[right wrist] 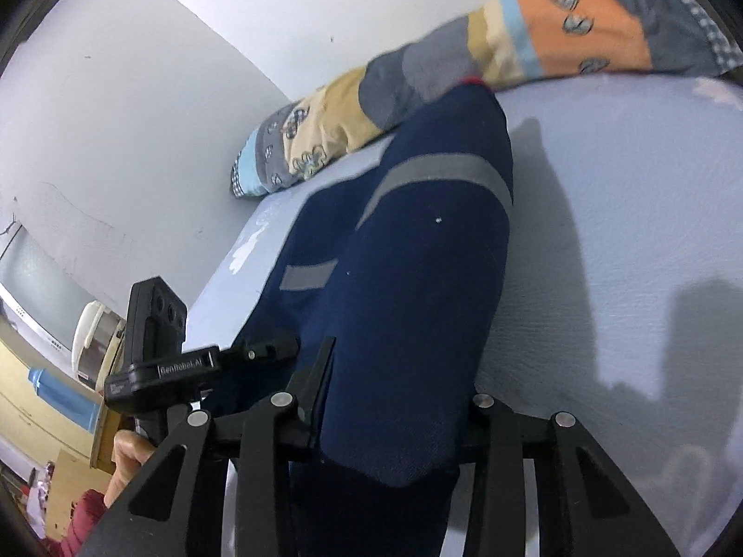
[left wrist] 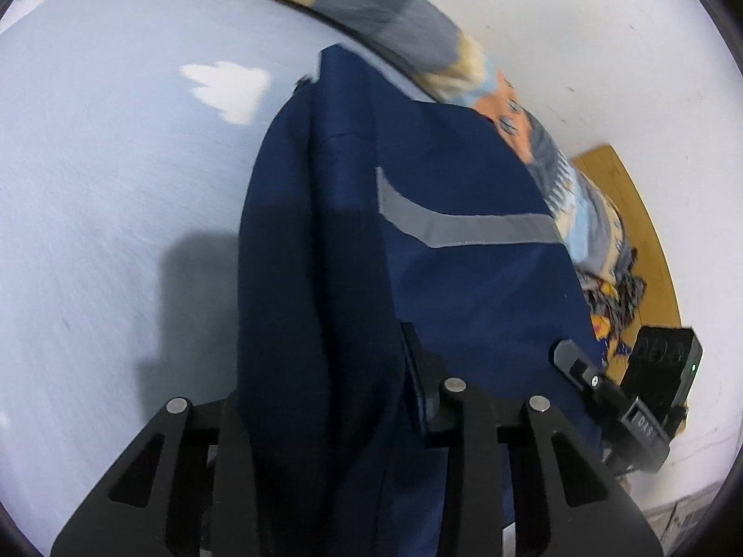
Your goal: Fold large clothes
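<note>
The navy garment [left wrist: 464, 278] is pinched by the left claw [left wrist: 325, 417] and the right claw [right wrist: 394, 417], both narrowly closed on its cloth, and is draped toward the bed's [left wrist: 116, 185] far edge. An uneven lift could skew the fold. No containers are seen.

Thick folds of the navy blue work garment with grey reflective stripes [left wrist: 464, 288] are covering one fingertip of the left gripper [left wrist: 325, 380], and in the right wrist view the same cloth is burying the right gripper [right wrist: 399, 399] fingertips. The patchwork quilt in orange, cream and grey [right wrist: 534, 46] is running out past the frame's edge, its print smearing into blur. At the lower left, the person's hand [right wrist: 125, 459] and dark red sleeve [right wrist: 79, 529] are showing only in part behind the black linkage.
</note>
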